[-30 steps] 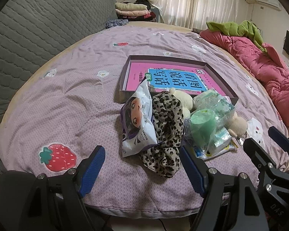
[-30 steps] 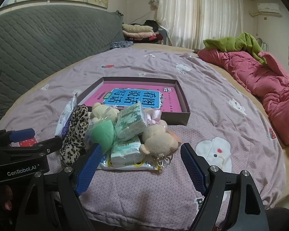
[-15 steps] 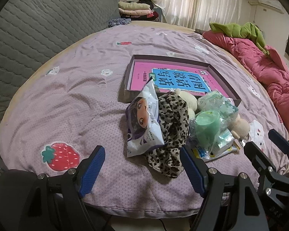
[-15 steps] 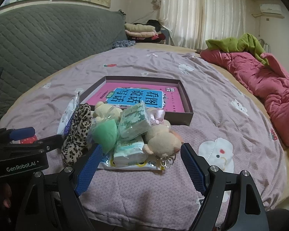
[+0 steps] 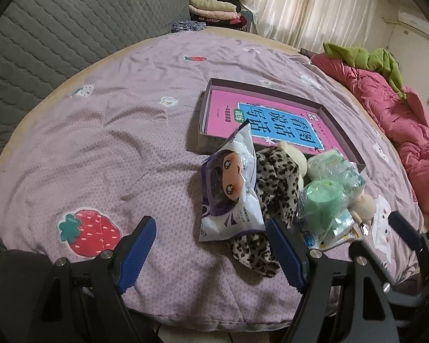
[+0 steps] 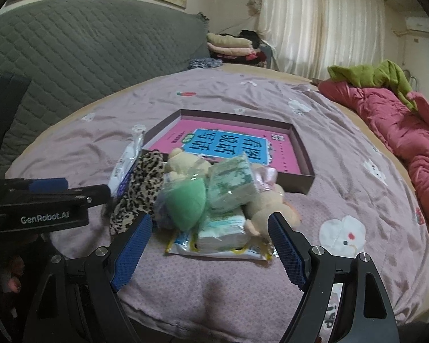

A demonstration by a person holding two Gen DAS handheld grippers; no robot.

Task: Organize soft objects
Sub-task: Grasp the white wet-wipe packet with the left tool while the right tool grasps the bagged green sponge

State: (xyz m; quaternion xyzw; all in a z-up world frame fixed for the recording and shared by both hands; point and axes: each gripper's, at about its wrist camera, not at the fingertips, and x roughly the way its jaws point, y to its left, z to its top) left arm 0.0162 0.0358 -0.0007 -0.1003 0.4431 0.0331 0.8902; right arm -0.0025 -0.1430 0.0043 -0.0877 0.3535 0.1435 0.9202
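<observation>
The left gripper (image 5: 211, 245), a black frame with 2 blue ribbed pads, was held wide open above the near edge of the bed, and nothing was gripped between its pads. The right gripper (image 6: 210, 247), of the same kind, was also spread open and empty, just before the pile.

The soft objects were gathered in 1 pile on the lilac quilted bedcover (image 5: 105, 148), near its front edge. A white plastic packet with a cartoon doll face (image 5: 233, 188) was leaned on a leopard-print fabric piece (image 5: 274, 183). Beside them, a green round sponge in clear wrap (image 6: 187, 203), 2 wrapped packs of green tissues (image 6: 231, 184) and a beige plush toy (image 6: 271, 205) were seen touching one another.

Directly behind the pile, a shallow brown cardboard box (image 6: 301, 145) was placed, and a pink and blue book (image 6: 228, 143) was laid flat inside it. A pink crumpled quilt (image 6: 400, 125) was seen far at the right.
</observation>
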